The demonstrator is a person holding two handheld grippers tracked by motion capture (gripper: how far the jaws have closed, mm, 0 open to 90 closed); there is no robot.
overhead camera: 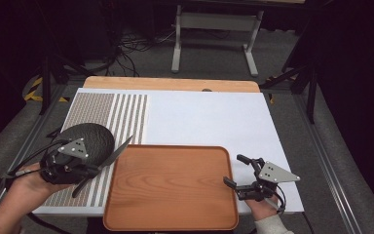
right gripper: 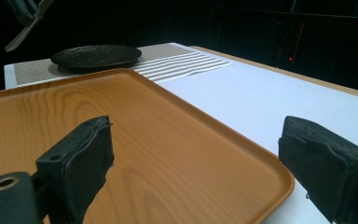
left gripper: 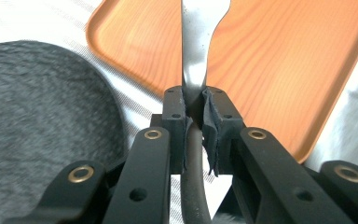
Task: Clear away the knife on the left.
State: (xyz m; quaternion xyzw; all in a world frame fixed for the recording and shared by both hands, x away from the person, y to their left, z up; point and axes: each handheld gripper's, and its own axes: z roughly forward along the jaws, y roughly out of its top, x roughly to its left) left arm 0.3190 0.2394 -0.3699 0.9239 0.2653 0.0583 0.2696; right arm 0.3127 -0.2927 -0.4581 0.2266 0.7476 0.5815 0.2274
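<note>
A silver knife [overhead camera: 117, 153] with a dark handle is clamped in my left gripper [overhead camera: 94, 171], which is shut on it where blade meets handle. Its blade [left gripper: 195, 42] points up over the near left corner of the empty wooden tray [overhead camera: 170, 190]. In the left gripper view the jaws of my left gripper [left gripper: 196, 107] press on the knife from both sides. A dark textured plate [overhead camera: 88, 138] lies just behind that hand. My right gripper [overhead camera: 234, 169] stands open at the tray's right edge; the right gripper view shows my right gripper [right gripper: 200, 158] holding nothing, above the tray [right gripper: 121, 116].
A striped placemat [overhead camera: 121, 117] lies under the plate on the white table cover [overhead camera: 209, 119]. The tray [left gripper: 270, 70] sits at the table's near edge. The plate [right gripper: 95, 56] and the knife [right gripper: 25, 23] appear far off in the right gripper view.
</note>
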